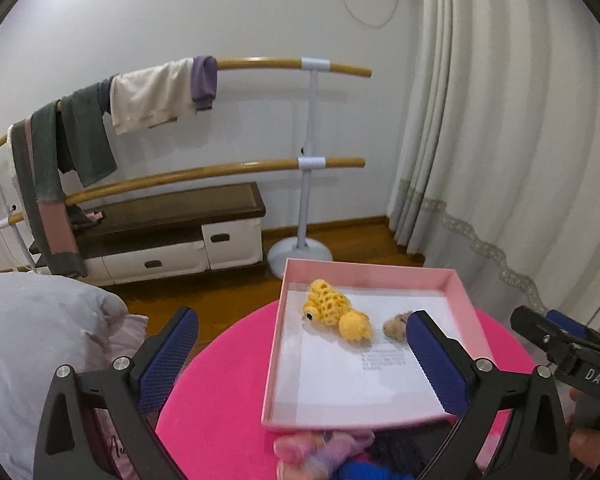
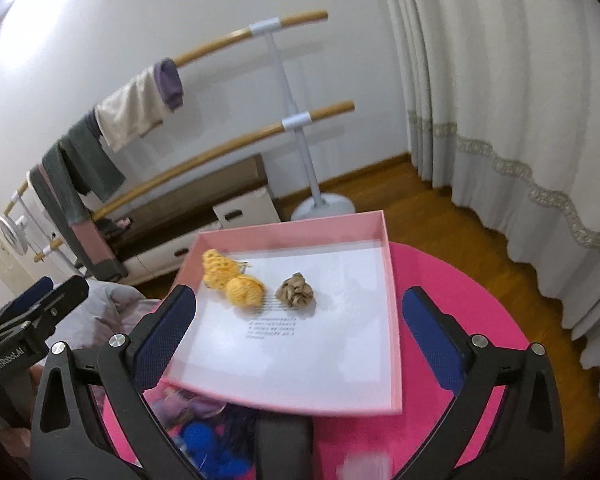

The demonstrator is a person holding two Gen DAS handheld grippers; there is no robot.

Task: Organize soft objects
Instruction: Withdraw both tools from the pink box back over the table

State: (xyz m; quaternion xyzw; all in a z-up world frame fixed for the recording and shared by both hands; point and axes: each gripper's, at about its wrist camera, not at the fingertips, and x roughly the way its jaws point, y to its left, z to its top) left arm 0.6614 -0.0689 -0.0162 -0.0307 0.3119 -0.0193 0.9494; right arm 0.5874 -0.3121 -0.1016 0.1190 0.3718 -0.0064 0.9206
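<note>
A shallow pink box [image 1: 456,288] [image 2: 392,280] lined with white paper sits on a round hot-pink table [image 1: 220,380] [image 2: 480,300]. Inside lie a yellow crocheted toy [image 1: 336,314] [image 2: 236,280] and a small tan scrunchie [image 1: 396,326] [image 2: 296,294]. Several soft pink, purple and blue items [image 1: 332,452] [image 2: 196,420] lie on the table at the box's near edge. My left gripper [image 1: 300,352] is open and empty above the box's near left side. My right gripper [image 2: 298,328] is open and empty above the box's near part.
A grey pillow [image 1: 40,340] lies left of the table. Behind stand a ballet-barre rack [image 1: 308,160] hung with clothes, a low drawer bench [image 1: 172,236], a white wall and white curtains [image 1: 500,140]. The floor is wood.
</note>
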